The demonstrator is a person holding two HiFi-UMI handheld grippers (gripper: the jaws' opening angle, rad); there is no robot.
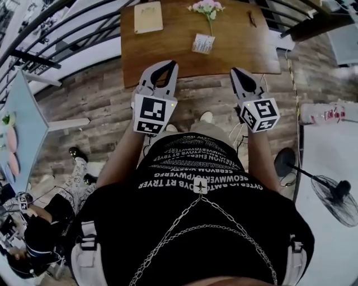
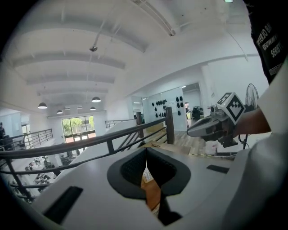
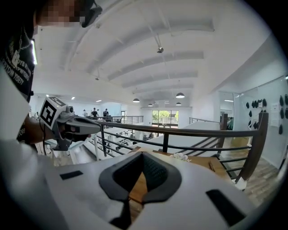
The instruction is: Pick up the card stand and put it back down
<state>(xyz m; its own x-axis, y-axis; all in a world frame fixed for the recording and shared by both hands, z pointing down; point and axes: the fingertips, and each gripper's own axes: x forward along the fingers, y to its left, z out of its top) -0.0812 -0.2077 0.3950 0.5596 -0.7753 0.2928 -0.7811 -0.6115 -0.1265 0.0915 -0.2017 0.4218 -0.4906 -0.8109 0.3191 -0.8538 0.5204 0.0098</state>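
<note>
Head view: card stand (image 1: 203,43), wooden table (image 1: 168,56), plank floor (image 1: 92,109).

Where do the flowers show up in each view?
Head view: flowers at the top edge, right of centre, at the far side of the table.
Left gripper view: not made out; only a strip of table shows, low centre.
Right gripper view: flowers below the middle, right of centre, on the table.
Shared landmark: the wooden table.
</note>
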